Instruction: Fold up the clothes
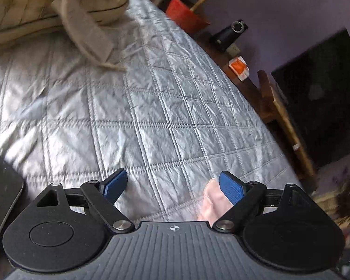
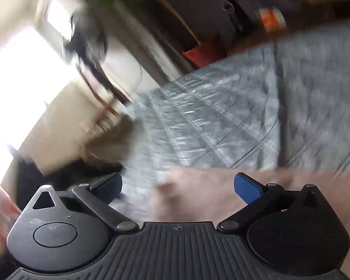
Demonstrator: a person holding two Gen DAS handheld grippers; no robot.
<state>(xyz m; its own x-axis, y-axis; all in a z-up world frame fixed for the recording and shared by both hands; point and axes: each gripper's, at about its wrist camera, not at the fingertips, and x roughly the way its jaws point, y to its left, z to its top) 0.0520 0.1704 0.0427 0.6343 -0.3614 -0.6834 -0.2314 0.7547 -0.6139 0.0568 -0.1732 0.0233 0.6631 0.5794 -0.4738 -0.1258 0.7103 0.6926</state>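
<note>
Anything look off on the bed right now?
Nothing damaged or spilled. The cream garment lies bunched at the far end of the grey quilt, one strip trailing loose. A pink cloth sits beside a pad of the open left gripper. The right wrist view is too blurred to judge.

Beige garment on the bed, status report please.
Both jaws open, empty. Beige garment lies bunched on grey quilt, far from left gripper. Pink cloth beside its pad. Right view blurred.
</note>
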